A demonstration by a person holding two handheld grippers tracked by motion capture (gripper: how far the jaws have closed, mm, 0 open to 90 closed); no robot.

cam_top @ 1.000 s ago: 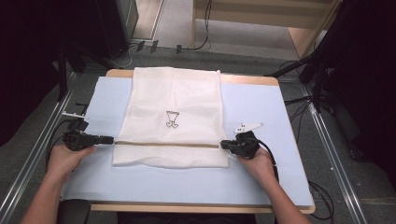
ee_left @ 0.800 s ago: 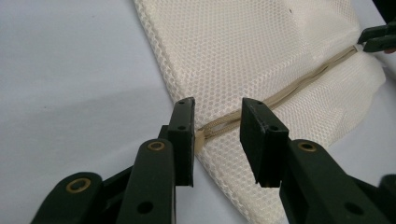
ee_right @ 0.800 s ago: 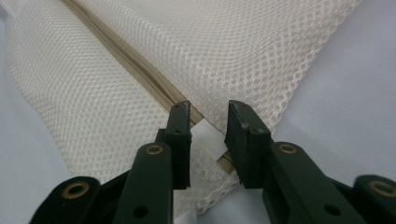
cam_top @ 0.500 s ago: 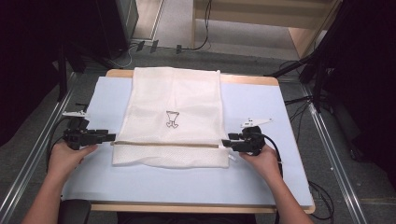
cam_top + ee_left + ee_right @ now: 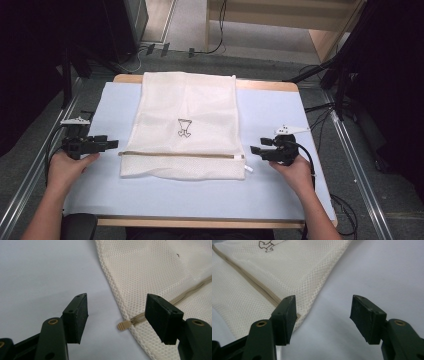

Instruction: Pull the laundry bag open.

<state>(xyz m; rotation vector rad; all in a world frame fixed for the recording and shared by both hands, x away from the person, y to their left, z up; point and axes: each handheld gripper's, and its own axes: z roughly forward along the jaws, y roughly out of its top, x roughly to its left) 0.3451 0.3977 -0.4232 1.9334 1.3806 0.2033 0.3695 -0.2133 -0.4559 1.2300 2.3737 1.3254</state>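
Both grippers' jaws have opened, releasing one mesh bag (image 5: 185,125).

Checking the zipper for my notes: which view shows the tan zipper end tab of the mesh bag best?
The left gripper view: the zipper end tab lies close up, sticking past the mesh laundry bag edge. The high view shows the zipper as a thin tan line, tab too small to tell. The right gripper view shows a stretch of zipper tape.

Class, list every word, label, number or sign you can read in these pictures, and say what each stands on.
No words or numbers can be read anywhere.
The one sign: a small dark outline drawing, with no letters, printed on the mesh laundry bag.
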